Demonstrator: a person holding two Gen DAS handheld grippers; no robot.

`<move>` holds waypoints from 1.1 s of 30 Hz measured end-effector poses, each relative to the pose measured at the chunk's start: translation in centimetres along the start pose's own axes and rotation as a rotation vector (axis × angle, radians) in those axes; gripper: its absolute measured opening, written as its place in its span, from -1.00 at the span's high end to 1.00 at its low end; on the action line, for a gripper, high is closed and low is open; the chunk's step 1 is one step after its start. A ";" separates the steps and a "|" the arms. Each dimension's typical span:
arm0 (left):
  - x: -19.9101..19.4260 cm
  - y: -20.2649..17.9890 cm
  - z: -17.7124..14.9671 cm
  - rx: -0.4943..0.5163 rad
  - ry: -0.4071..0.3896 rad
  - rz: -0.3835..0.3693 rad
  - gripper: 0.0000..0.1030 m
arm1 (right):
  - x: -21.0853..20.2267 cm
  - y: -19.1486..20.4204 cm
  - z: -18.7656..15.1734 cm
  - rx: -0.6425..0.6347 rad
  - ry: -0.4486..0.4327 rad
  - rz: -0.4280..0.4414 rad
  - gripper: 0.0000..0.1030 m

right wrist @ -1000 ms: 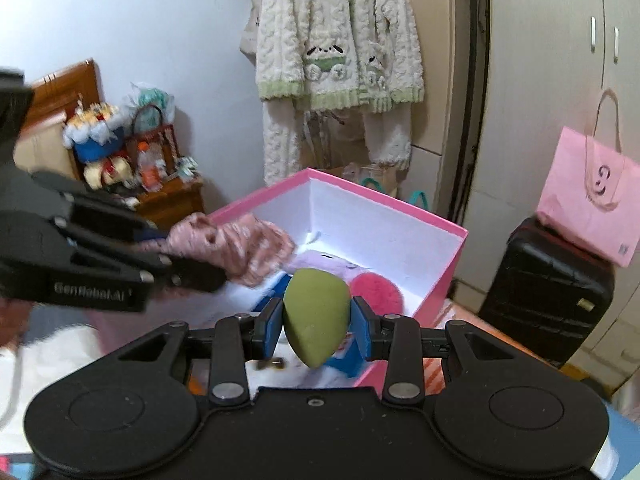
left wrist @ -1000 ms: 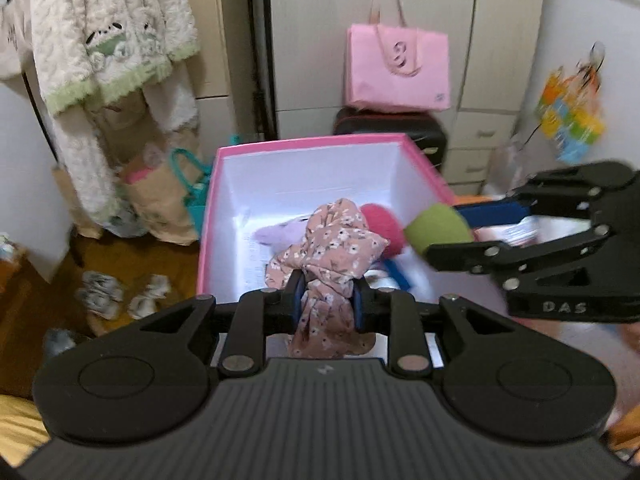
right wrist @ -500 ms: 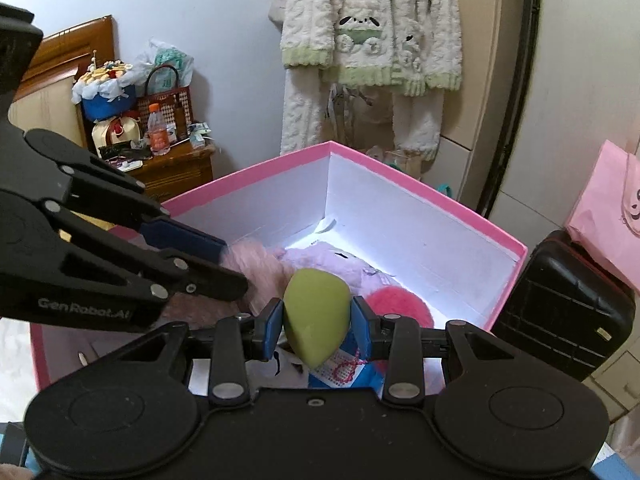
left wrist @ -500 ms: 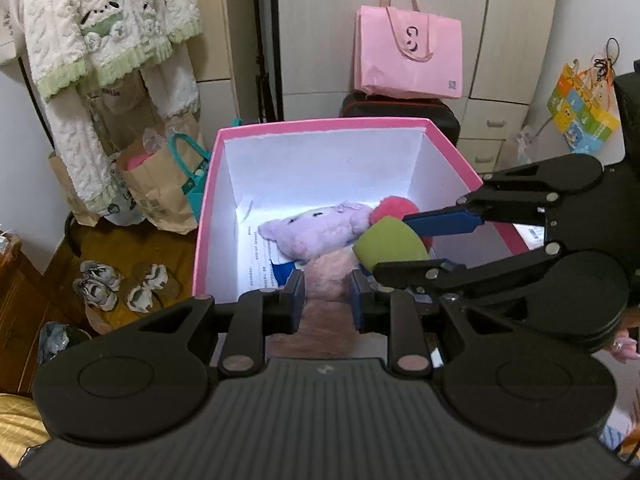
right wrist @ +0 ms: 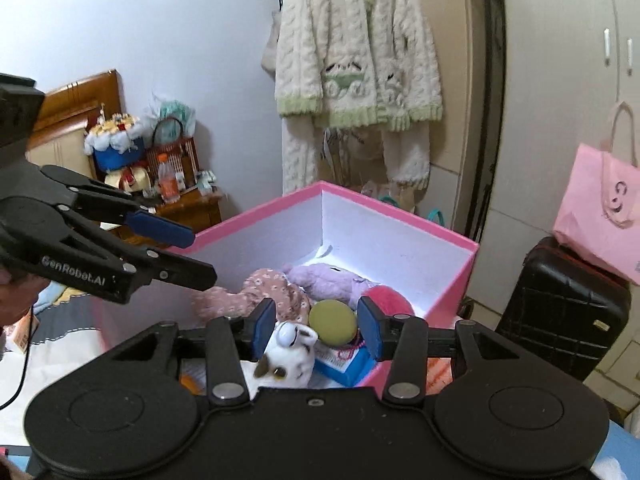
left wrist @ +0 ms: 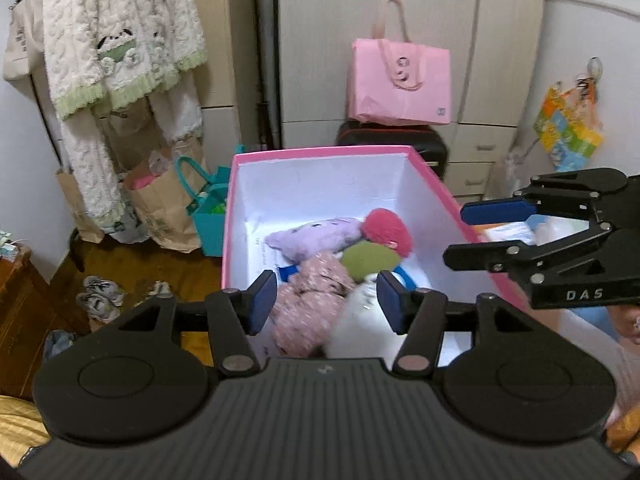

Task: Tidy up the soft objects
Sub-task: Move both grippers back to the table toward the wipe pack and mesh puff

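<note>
Pink floral fabric bundle [left wrist: 310, 304] now lies loose inside the pink cardboard box with white lining [left wrist: 320, 184], near its front wall at about 6 o'clock of the box floor; a second ago it hung pinched in the left gripper [left wrist: 326, 300]. Olive-green egg-shaped soft sponge [right wrist: 333, 322] rests just beside it toward 3 o'clock, against the red fluffy pom-pom [left wrist: 386, 230], with the lilac plush animal [left wrist: 316, 236] behind at 12 o'clock and a white plush toy with a brown ear [right wrist: 286, 350] at the front. Left gripper's jaws have just been opening and stand apart, pads clear of the fabric. Right gripper [right wrist: 316, 326] has likewise been opening; its blue pads flank the sponge without pressing. Judgement: both items are released, so this deposit is done and both tools are free for the next pick. Cream knitted cardigan [right wrist: 356, 52] hangs beyond at 12 o'clock.
</note>
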State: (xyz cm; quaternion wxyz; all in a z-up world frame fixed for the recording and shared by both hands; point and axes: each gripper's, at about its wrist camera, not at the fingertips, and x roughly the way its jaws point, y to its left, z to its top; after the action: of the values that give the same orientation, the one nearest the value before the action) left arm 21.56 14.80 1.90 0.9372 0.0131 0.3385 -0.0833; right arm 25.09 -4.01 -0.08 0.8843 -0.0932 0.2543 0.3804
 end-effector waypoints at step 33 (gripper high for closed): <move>-9.4 -9.8 -3.2 0.225 -0.013 -0.338 -0.51 | -18.3 4.0 -8.5 0.047 0.040 -0.341 -0.65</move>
State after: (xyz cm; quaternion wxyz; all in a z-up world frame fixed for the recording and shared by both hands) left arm 10.86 6.79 5.73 0.9045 0.0602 0.3185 -0.2770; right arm 8.36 -15.71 2.26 0.9327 -0.1218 0.2612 0.2168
